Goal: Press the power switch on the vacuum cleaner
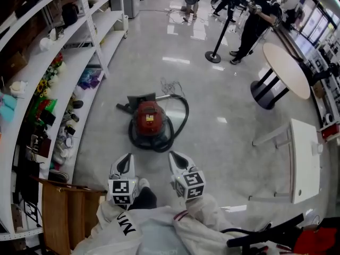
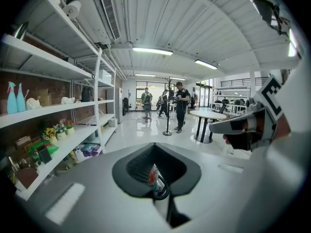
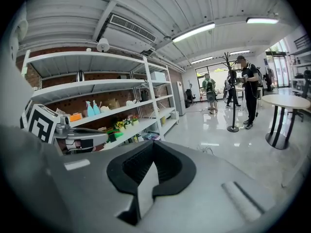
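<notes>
Red canister vacuum cleaner [image 1: 150, 119] sits on the glossy floor ahead of the person, just beside the lower shelves of the white shelving [image 1: 79, 62]. Its black hose [image 1: 182, 116] loops round the body, the floor nozzle [image 1: 139, 100] lies at the far side, and a loose cord [image 1: 169, 85] lies beyond that. Left gripper [image 1: 125, 162] and right gripper [image 1: 179, 161] are both held low near the person's body, side by side, pointing toward the vacuum but well apart from it. In the left gripper view the jaws are together with nothing between them, and a sliver of the red body shows through the notch in the pads. In the right gripper view the jaws are likewise together and empty, with only floor showing through the notch. The power switch cannot be picked out at this range. Judgement: the task is at the approach stage. No contact has been made and the switch is not yet pressed. What is left is to close the distance, bring one closed tip down over the body, find the switch and push. Bystanders [image 1: 260, 15] and a round table [image 1: 287, 70] stand far off, clear of the path.
</notes>
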`<state>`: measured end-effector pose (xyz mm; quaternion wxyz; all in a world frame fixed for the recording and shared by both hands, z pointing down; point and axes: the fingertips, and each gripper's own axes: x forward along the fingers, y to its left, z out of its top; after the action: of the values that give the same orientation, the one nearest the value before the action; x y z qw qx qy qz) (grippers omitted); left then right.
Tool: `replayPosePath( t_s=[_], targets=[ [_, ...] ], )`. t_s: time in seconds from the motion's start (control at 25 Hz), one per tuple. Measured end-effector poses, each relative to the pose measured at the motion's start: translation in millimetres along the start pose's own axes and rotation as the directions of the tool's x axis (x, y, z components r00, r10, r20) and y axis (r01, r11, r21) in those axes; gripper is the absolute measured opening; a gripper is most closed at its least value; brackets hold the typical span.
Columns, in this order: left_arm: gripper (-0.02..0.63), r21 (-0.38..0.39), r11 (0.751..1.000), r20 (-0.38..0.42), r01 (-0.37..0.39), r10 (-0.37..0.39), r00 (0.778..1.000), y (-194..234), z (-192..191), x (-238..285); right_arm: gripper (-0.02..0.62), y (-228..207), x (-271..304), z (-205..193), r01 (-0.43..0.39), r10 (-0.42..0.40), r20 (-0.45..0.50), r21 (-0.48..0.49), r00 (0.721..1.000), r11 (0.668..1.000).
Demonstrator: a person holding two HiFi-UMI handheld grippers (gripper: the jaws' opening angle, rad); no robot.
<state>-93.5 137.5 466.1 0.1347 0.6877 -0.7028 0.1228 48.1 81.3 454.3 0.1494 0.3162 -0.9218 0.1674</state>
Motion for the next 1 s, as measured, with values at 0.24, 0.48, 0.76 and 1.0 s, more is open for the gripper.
replayPosePath(
  t_s=[0.24,0.48,0.76,1.0],
  targets=[
    [0.000,-0.016,1.000,0.001,0.021,-0.021,1.000,21,10,22,0.000,-2,24,15,0.026,-0.026,-0.015,-0.008,1.000,1.000],
    [0.000,-0.020,0.999,0.010,0.027,-0.026,1.000,47,18,38,0.000,4,54,29,0.027,-0.027,-0.015,-0.019,1.000,0.999],
    [0.000,-0.014,0.999,0.008,0.037,-0.037,0.999,77,25,52,0.000,15,85,44,0.030,-0.030,-0.002,-0.019,1.000,0.999],
    [0.000,-0.024,0.998,0.006,0.064,-0.064,0.998,86,26,64,0.000,18,94,48,0.056,-0.056,-0.017,-0.020,0.998,0.998]
  ],
)
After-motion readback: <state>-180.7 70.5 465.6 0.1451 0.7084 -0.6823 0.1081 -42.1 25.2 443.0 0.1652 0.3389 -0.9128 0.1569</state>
